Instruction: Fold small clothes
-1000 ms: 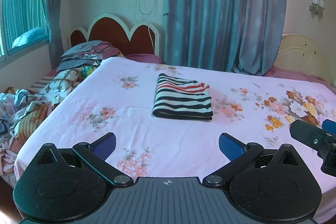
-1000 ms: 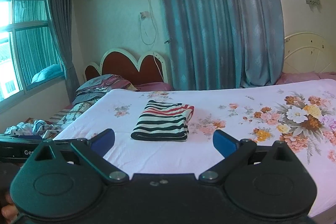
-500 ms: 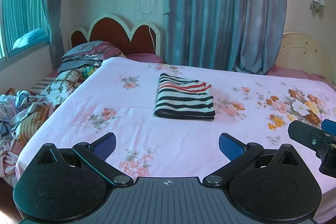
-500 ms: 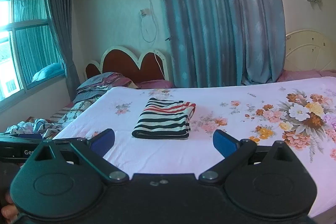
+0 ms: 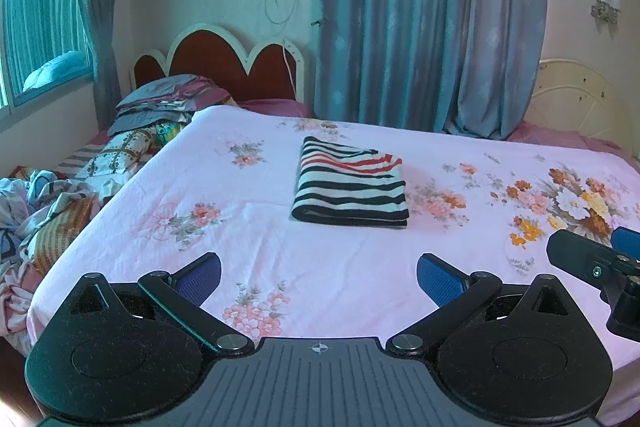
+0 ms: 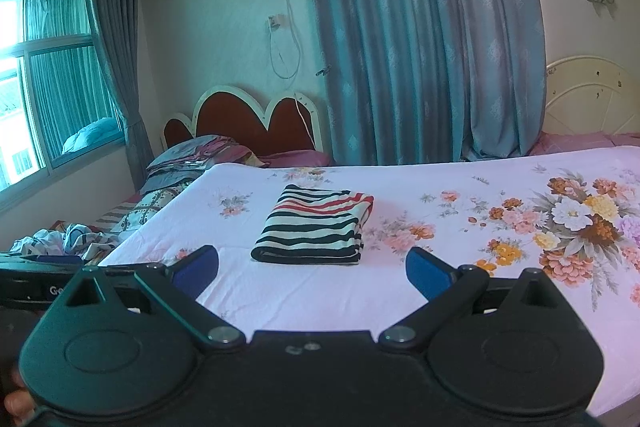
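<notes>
A folded garment [image 5: 350, 185] with black, white and red stripes lies flat in the middle of the pink floral bed sheet [image 5: 248, 227]. The same striped garment [image 6: 316, 227] shows in the right wrist view. My left gripper [image 5: 319, 275] hovers over the near edge of the bed, open and empty, well short of the garment. My right gripper [image 6: 312, 267] is also open and empty, just in front of the garment. Part of the right gripper [image 5: 592, 259] shows at the right edge of the left wrist view.
A stack of folded bedding [image 5: 160, 103] sits by the red headboard [image 5: 224, 67]. Loose crumpled clothes [image 5: 44, 211] are heaped on the left, beside the bed. Grey-blue curtains [image 5: 432, 27] hang behind the bed. A window [image 6: 44, 79] is on the left wall.
Both views have shifted slightly, so the striped garment sits a little lower and closer in frame. Both grippers stay open and empty.
</notes>
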